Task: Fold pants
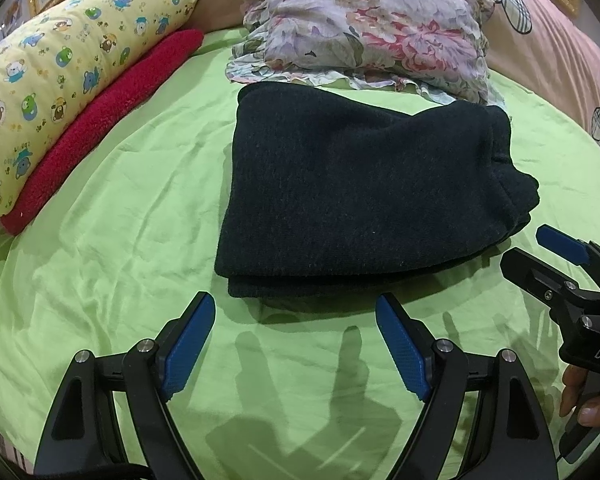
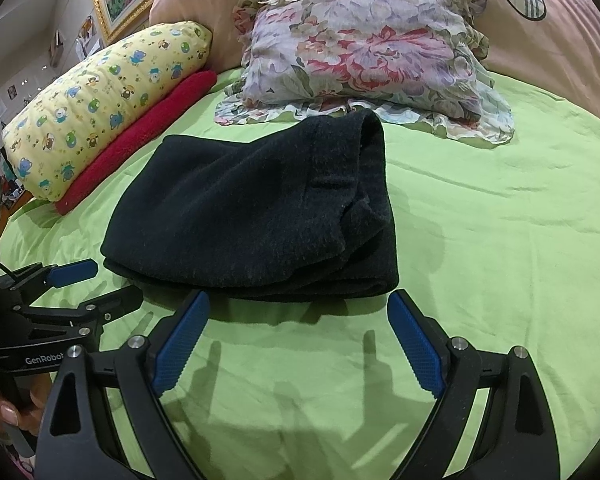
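Pants [image 1: 364, 192] of dark, fuzzy knit lie folded into a thick, roughly square bundle on the wrinkled green bedsheet [image 1: 132, 240], just in front of a ruffled floral pillow [image 1: 364, 28]. Left tool [image 1: 296, 344] and right tool [image 2: 300, 344] both hover spread wide, holding nothing, their ribbed blue pads near the bundle's front edge. A nubby red towel [image 2: 140, 136] lies against a yellow cartoon-print bolster [image 2: 112, 92].

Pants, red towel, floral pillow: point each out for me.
pants [image 1: 352, 184], left wrist view, middle of the folded top layer.
red towel [image 1: 100, 128], left wrist view, middle of its length.
floral pillow [image 2: 364, 52], right wrist view, centre of the flower print.
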Available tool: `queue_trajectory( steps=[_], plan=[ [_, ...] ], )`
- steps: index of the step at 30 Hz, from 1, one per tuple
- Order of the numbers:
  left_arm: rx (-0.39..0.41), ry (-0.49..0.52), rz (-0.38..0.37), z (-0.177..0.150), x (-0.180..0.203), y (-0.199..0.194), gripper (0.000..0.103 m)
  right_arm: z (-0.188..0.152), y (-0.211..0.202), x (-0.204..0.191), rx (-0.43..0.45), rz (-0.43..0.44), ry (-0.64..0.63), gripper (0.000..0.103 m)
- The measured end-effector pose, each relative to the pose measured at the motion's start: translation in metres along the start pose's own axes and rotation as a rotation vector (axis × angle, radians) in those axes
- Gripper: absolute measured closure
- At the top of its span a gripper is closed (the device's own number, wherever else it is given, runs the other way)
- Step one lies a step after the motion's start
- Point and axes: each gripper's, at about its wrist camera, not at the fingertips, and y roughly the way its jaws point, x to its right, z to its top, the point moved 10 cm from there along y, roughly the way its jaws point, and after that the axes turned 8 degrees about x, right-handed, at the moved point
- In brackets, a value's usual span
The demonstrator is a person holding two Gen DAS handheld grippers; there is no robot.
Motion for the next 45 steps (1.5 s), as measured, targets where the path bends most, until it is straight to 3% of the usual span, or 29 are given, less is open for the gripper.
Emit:
queue_trajectory(
  steps=[45],
  plan=[
    [0.026, -0.016, 0.014, 0.012, -0.004, -0.003, 0.018, 0.009, 0.003, 0.003, 0.009, -0.003, 0.006, 0.011]
  ],
)
